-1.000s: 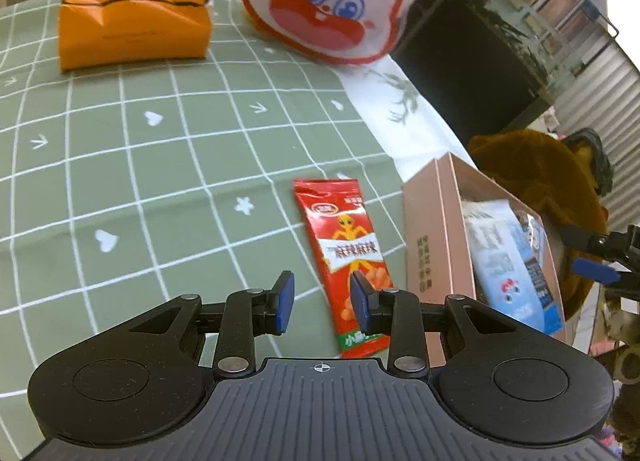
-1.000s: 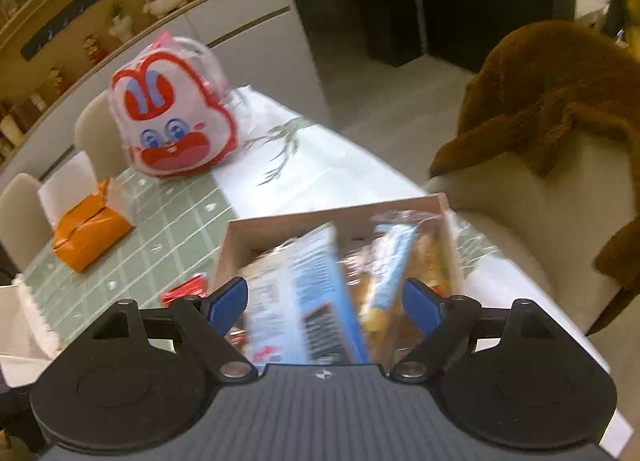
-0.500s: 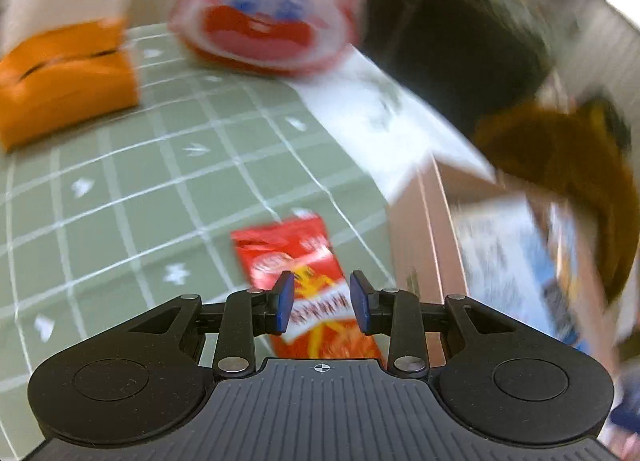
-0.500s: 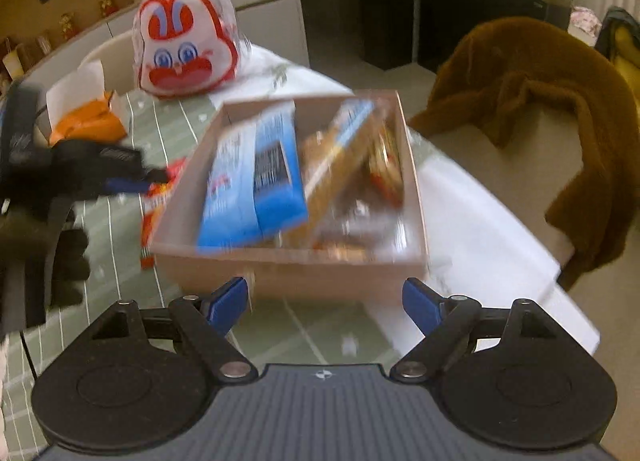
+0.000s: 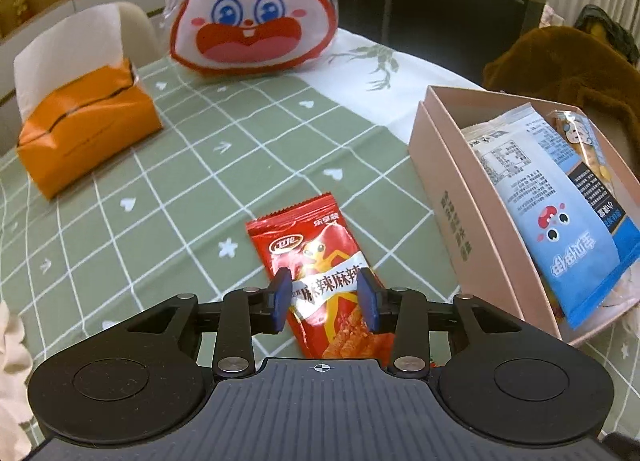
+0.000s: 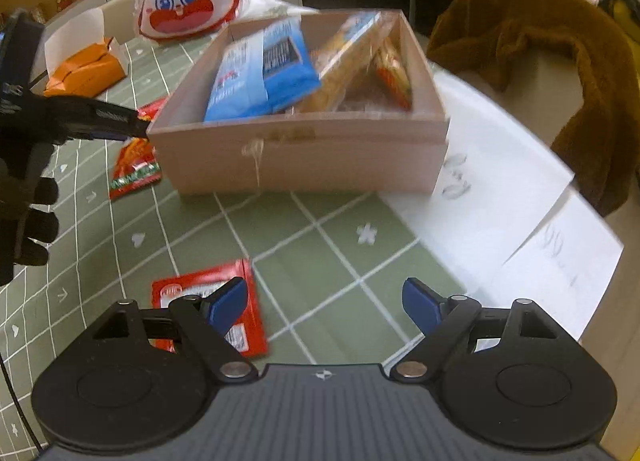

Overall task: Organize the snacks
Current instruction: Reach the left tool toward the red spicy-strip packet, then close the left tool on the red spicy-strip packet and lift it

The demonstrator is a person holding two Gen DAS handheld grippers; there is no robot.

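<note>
A red snack packet [image 5: 320, 265] lies flat on the green checked cloth. My left gripper [image 5: 325, 298] is open, its blue pads on either side of the packet's middle, just above it. A pink cardboard box [image 5: 444, 197] to the right holds a blue-and-white bag [image 5: 560, 229] and other snacks. In the right wrist view the box [image 6: 304, 153] stands ahead. My right gripper [image 6: 324, 301] is wide open and empty above the cloth. A second red packet [image 6: 240, 321] lies under its left finger. The first packet [image 6: 134, 169] shows left of the box, beside the left gripper [image 6: 108, 121].
An orange tissue pack [image 5: 84, 129] sits at the far left. A rabbit-face bag [image 5: 252, 9] stands at the back. A brown coat [image 6: 540, 61] hangs over a chair past the table's right edge. White paper [image 6: 500, 197] covers the table's right side.
My left gripper swung right and moved over the red packet, which now lies between its pads. My right gripper pulled back from above the box and dropped low over the cloth.
</note>
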